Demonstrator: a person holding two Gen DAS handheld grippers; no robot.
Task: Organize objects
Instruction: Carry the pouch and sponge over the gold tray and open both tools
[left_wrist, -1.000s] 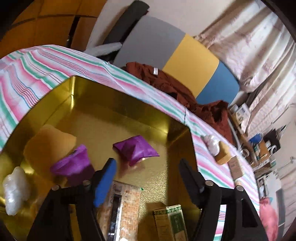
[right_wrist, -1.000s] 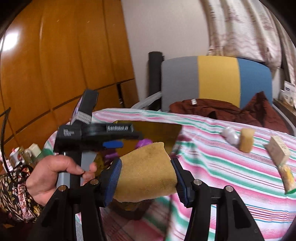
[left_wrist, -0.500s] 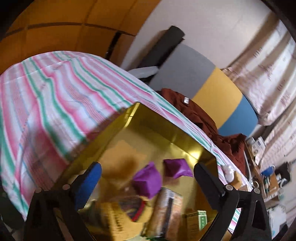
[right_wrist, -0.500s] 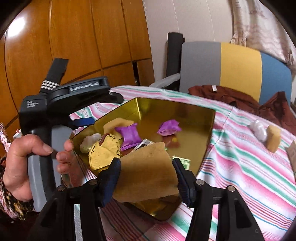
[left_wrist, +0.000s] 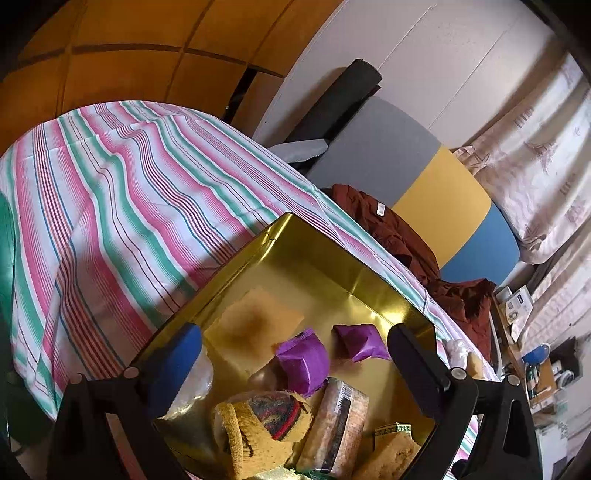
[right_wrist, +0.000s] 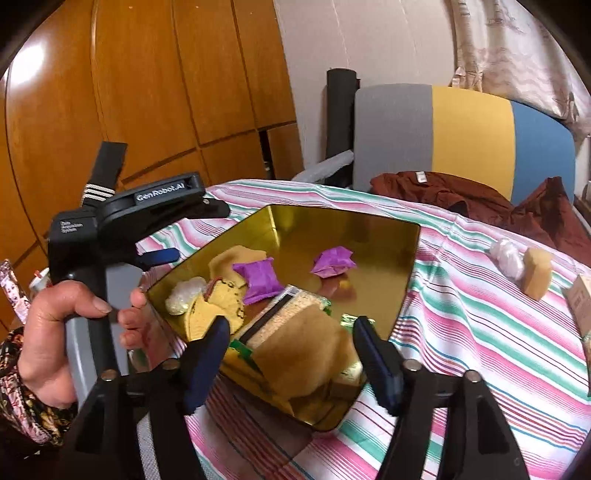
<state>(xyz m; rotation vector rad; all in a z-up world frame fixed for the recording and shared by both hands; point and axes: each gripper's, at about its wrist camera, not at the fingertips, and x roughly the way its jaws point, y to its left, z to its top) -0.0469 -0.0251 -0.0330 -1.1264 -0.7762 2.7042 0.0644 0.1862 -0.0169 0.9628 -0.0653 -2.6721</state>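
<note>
Left wrist view: left gripper (left_wrist: 295, 354) hanging wide open and holding nothing over gold tin (left_wrist: 317, 254), purple packets (left_wrist: 303, 360) lying inside. Right wrist view: right gripper (right_wrist: 291, 354) gaping, tan sponge (right_wrist: 299, 354) lying loose between its fingers, resting in tin on striped cloth (right_wrist: 480, 317).

Near end of the gold tin (right_wrist: 402, 266) is jammed with a sponge (right_wrist: 306, 350), cracker pack (right_wrist: 280, 310) and knit pouch (right_wrist: 218, 299). Far half has bare floor around two purple packets (right_wrist: 334, 260). Striped cloth (right_wrist: 480, 332) right of it is wide open.
</note>
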